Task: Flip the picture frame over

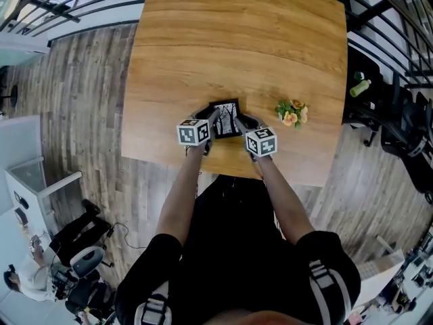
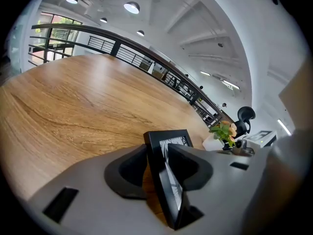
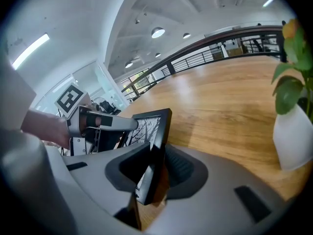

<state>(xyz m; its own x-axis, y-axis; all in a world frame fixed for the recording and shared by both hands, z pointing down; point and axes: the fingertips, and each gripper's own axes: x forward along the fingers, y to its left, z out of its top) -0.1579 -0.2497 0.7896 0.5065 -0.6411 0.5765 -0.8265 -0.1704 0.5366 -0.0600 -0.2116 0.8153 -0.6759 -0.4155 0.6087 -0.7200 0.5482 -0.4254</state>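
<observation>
A small black picture frame (image 1: 225, 117) with a bare-branch print is held between both grippers near the table's front edge, its printed face visible from above. My left gripper (image 1: 214, 116) clasps its left side. In the left gripper view the frame (image 2: 168, 141) runs slantwise between the jaws of that gripper (image 2: 159, 152), touching both. My right gripper (image 1: 239, 120) grips the right side. Its view shows the frame's (image 3: 152, 126) edge pinched between the jaws of my right gripper (image 3: 159, 152), with the left gripper's finger (image 3: 105, 123) on the far side.
A white pot of orange flowers (image 1: 292, 112) stands on the wooden table (image 1: 237, 39) just right of the right gripper, large in the right gripper view (image 3: 293, 126). Black railings run round the far side. Wood floor lies beyond the table's edges.
</observation>
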